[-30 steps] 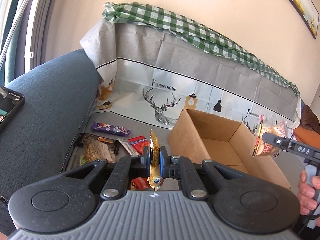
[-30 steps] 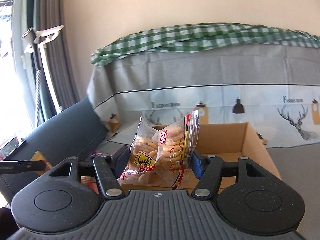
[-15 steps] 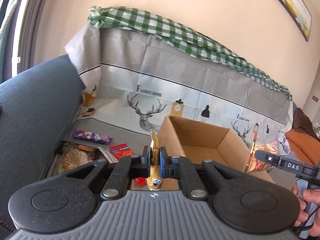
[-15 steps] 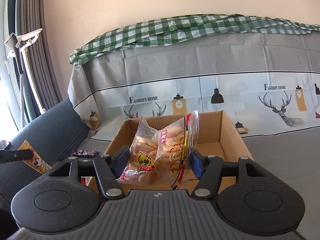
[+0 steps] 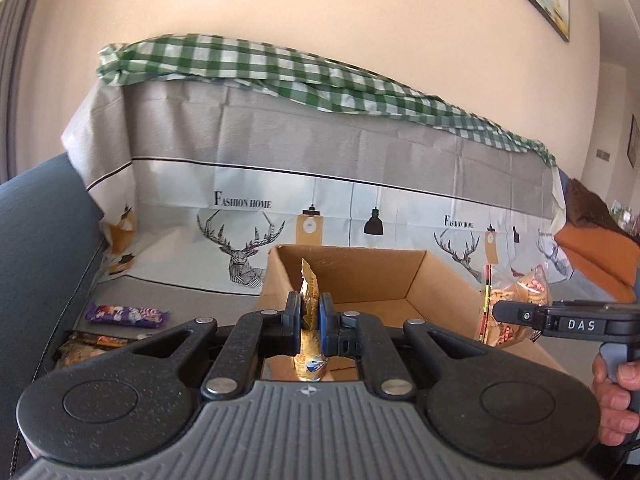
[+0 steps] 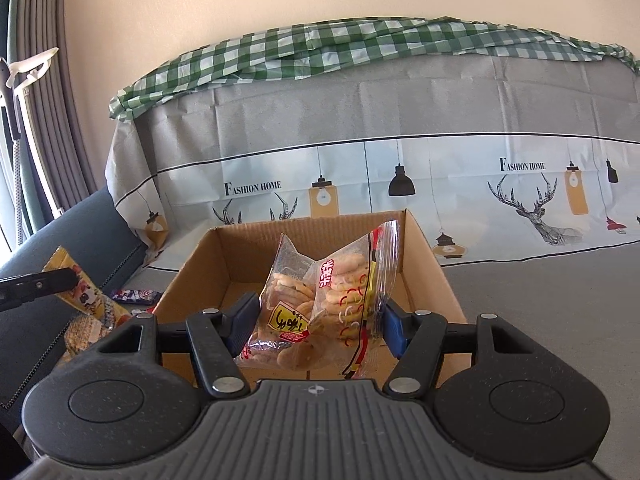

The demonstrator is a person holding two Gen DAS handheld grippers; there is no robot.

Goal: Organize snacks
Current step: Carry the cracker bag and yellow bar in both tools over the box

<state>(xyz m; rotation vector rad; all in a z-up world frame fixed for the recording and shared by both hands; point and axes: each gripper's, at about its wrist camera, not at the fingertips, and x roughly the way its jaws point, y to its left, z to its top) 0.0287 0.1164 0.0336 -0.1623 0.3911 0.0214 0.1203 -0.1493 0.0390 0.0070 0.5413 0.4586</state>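
At nine o'clock of the cardboard box [image 5: 436, 280], a purple candy bar [image 5: 126, 315] and other packets wait on the sofa seat. The left hand-held gripper [image 5: 309, 320] pinches a thin gold snack packet [image 5: 309, 292] edge-on, ready to drop. At three o'clock, the right hand-held gripper [image 6: 316, 320] is clamped on a bulky cracker bag [image 6: 320, 304], poised over the box.

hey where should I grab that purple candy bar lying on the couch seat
Pinch the purple candy bar across its narrow width near the middle, coming down from above. It lies flat and lengthwise on the grey seat cover, clear of the other wrappers, so open fingers can straddle it.
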